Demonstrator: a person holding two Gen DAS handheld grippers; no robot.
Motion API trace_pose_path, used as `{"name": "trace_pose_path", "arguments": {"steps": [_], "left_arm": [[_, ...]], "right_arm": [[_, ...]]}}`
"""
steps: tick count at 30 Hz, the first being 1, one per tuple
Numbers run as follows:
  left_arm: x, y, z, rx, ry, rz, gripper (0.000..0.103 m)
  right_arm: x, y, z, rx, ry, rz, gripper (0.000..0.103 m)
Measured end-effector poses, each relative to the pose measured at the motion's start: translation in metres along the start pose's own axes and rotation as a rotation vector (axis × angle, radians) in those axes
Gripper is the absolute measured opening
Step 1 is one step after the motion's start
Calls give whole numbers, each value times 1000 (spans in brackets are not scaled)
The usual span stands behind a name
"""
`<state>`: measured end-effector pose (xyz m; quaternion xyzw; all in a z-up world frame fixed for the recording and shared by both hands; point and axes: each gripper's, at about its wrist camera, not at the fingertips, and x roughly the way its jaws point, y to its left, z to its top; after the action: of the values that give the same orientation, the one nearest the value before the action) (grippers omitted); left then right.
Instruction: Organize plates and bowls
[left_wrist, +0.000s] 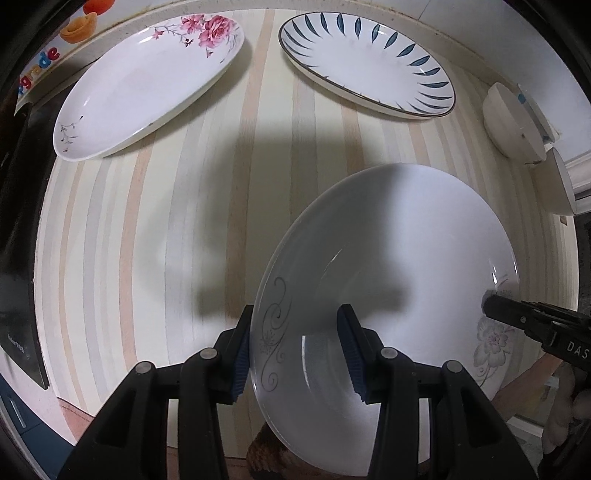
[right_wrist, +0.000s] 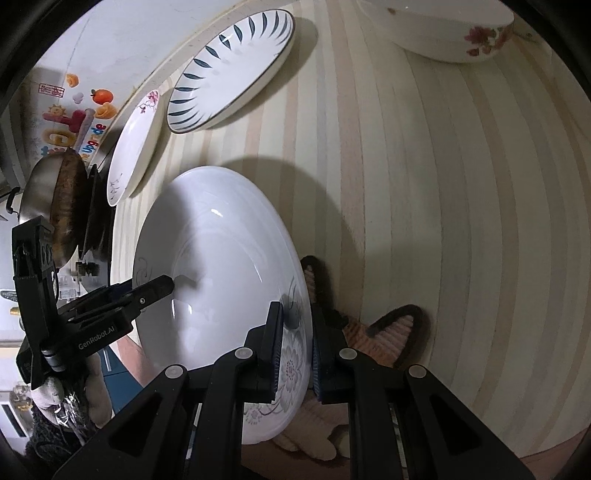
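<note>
A large white bowl with grey swirl and flower patterns (left_wrist: 388, 266) is held above the striped table by both grippers. My left gripper (left_wrist: 295, 350) has its jaws around the bowl's near-left rim, wide apart. My right gripper (right_wrist: 295, 350) is shut on the bowl's flowered rim (right_wrist: 291, 365); it shows in the left wrist view (left_wrist: 495, 306) at the bowl's right edge. The left gripper shows in the right wrist view (right_wrist: 162, 286) at the bowl's (right_wrist: 221, 258) left rim. An oval plate with pink roses (left_wrist: 147, 85) and an oval plate with blue leaves (left_wrist: 365, 62) lie at the back.
White bowls (left_wrist: 513, 122) stand tilted at the right edge of the table. A flower-printed bowl (right_wrist: 443, 29) sits at the far right. A cat-shaped mat (right_wrist: 384, 332) lies under the held bowl. A wok (right_wrist: 55, 206) stands on a stove at the left.
</note>
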<state>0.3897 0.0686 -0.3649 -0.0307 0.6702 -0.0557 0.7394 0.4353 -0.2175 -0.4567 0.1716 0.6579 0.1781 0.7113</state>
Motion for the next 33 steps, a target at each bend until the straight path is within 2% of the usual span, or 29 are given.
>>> {"name": "trace_pose_path", "arguments": {"steps": [9,14,17,19,21,22,24,27,30,33], "left_arm": [[11,-20,17,54,-23,17,41],[9,-29,17,78,-21,-12,41],[-10,-14,19,62,-57,-24,41],[-29,5,23,36,-93,-32,42],[-45,24,27,-6,-119,-30,45],[-52,39,32,-39,-128,-35,47],[-56,60,41,-100,-138,-47,47],[-55,100,58,-192,-157,-32,47],[-30,124,83,-286,-167,-27,47],[-18,143,97,-346,-158,-23,47]], "right_arm": [[3,0,-3,20,-16,-18,16],[2,2,-5,28,-26,-41,18],[-3,4,-4,37,-18,-59,18],[-23,5,-2,42,-56,-93,18],[-47,12,3,48,-101,-123,24],[-58,19,6,46,-124,-110,26],[-77,43,20,17,-170,-76,43],[-77,102,60,-88,-191,17,50],[-48,156,110,-184,-174,65,50],[-4,203,165,-272,-143,31,50]]}}
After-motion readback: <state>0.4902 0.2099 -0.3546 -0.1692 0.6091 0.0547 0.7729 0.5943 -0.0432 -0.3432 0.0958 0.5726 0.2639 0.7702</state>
